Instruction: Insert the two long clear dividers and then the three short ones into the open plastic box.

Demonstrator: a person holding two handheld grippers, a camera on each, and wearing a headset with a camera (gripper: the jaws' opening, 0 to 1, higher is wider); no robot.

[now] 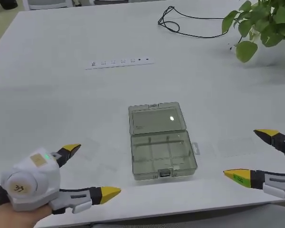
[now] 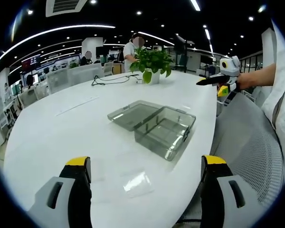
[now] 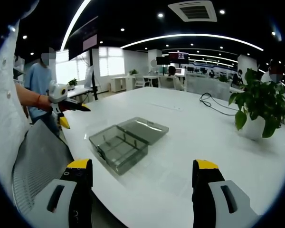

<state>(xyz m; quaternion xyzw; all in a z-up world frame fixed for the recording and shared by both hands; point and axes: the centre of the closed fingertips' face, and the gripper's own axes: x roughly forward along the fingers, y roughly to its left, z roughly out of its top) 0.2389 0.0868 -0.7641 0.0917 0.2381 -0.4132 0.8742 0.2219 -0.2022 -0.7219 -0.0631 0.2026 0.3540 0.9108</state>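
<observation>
Jaws of the left tool and right tool stand wide apart, empty. The open box sits on the surface between them. A clear sheet, possibly a divider, lies before the left tool.

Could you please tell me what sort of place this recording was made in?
It looks like an open-plan office: a large white meeting table with a power strip on it, rows of desks and chairs behind it, and a ceiling air vent among strip lights.
</observation>
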